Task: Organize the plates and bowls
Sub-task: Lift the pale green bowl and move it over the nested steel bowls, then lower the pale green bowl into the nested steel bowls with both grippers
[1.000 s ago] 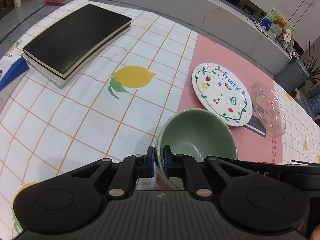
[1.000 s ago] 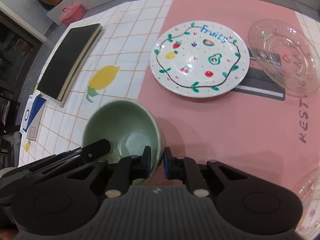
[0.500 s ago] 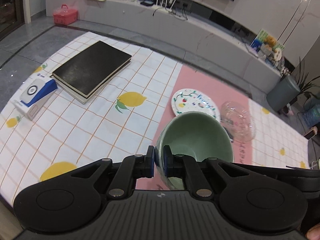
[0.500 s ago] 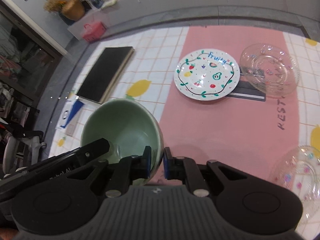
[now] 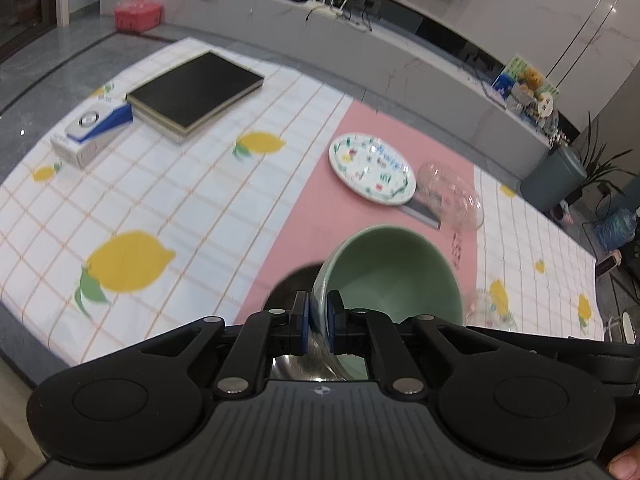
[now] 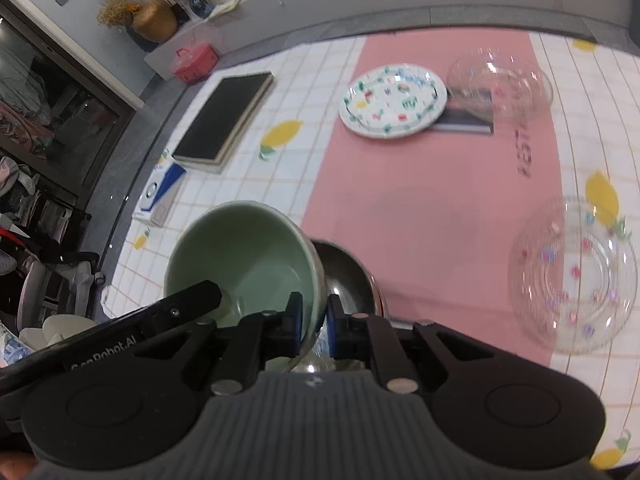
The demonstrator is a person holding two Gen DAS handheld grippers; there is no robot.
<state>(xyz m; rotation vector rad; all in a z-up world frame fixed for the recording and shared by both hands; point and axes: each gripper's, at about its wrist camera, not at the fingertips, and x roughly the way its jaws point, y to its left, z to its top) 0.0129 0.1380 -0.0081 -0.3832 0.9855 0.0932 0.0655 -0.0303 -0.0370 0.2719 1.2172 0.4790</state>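
A pale green bowl (image 5: 390, 276) (image 6: 244, 264) hangs in the air above the table, held from two sides. My left gripper (image 5: 318, 322) is shut on its left rim. My right gripper (image 6: 312, 324) is shut on its right rim. Just below the green bowl sits a steel bowl (image 6: 348, 276) (image 5: 294, 364), partly hidden by it. Far across the pink mat (image 6: 420, 200) lie a white fruit-patterned plate (image 5: 370, 168) (image 6: 394, 106) and a clear glass plate (image 5: 450, 196) (image 6: 500, 80). A second clear glass plate (image 6: 572, 276) lies near right.
A black book (image 5: 196, 94) (image 6: 224, 118) and a blue-and-white box (image 5: 92, 130) (image 6: 160, 196) lie on the lemon-print tablecloth (image 5: 168, 200) at the left. A dark card (image 6: 464, 124) sticks out under the far plates. The table's near edge runs just below the grippers.
Both grippers have risen and pulled back with the green bowl between them. The plates now look smaller and farther, and a steel bowl has come into view beneath the green one.
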